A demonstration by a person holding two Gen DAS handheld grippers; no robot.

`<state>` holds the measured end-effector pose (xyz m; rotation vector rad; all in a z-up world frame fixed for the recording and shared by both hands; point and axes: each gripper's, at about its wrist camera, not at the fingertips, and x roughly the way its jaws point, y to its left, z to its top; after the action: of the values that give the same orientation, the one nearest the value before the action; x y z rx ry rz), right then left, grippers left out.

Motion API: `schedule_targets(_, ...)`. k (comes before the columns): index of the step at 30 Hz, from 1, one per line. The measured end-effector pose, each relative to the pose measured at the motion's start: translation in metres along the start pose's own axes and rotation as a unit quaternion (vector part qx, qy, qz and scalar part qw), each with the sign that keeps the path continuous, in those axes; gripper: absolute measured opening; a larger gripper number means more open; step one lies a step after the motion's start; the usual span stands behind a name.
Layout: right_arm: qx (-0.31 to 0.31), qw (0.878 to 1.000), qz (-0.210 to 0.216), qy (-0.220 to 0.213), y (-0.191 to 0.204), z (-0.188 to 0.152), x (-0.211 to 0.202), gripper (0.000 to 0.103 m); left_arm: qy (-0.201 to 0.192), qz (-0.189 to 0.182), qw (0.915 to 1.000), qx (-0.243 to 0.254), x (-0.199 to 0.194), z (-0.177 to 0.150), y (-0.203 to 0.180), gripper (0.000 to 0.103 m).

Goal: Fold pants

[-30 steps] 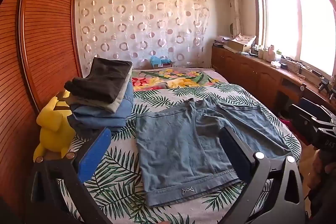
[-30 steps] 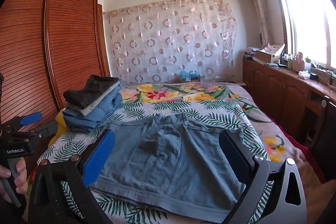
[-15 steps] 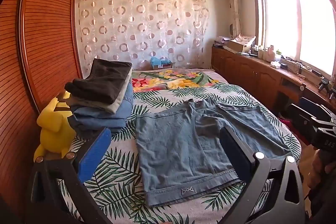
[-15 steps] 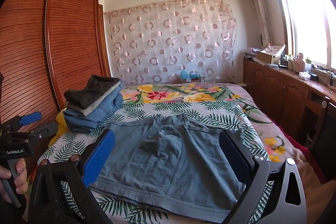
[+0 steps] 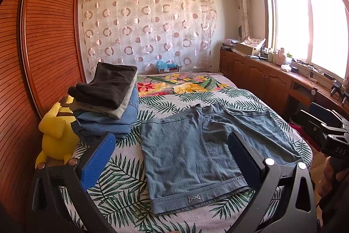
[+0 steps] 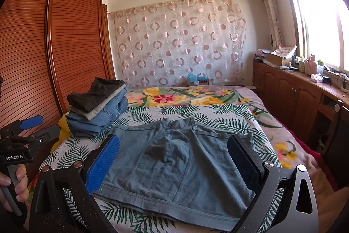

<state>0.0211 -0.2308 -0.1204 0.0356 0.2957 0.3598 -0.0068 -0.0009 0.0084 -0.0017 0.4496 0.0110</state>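
Observation:
A pair of light blue denim shorts (image 5: 196,156) lies spread flat on the leaf-print bed cover (image 5: 122,178), both legs pointing toward the near edge. The shorts also show in the right wrist view (image 6: 174,163). My left gripper (image 5: 170,158) is open and empty, held above the near edge of the bed over the left leg. My right gripper (image 6: 172,161) is open and empty, held above the near hem. The right gripper's body shows at the right edge of the left wrist view (image 5: 331,139), and the left gripper's body at the left of the right wrist view (image 6: 19,141).
A stack of folded pants (image 5: 109,102) sits at the bed's left side, with a yellow plush toy (image 5: 56,134) beside it. A wooden wardrobe (image 5: 32,58) stands on the left. A low wooden cabinet (image 5: 261,78) runs under the window on the right.

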Motion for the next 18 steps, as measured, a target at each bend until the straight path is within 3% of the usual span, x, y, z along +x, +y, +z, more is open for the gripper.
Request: schedule_targets(18,0.000,1.000,-0.001,0.000,0.0001,-0.0002,0.0002,0.099,-0.002,-0.001,1.0000,0.001,-0.0024,0.0005,-0.0011,0.103)
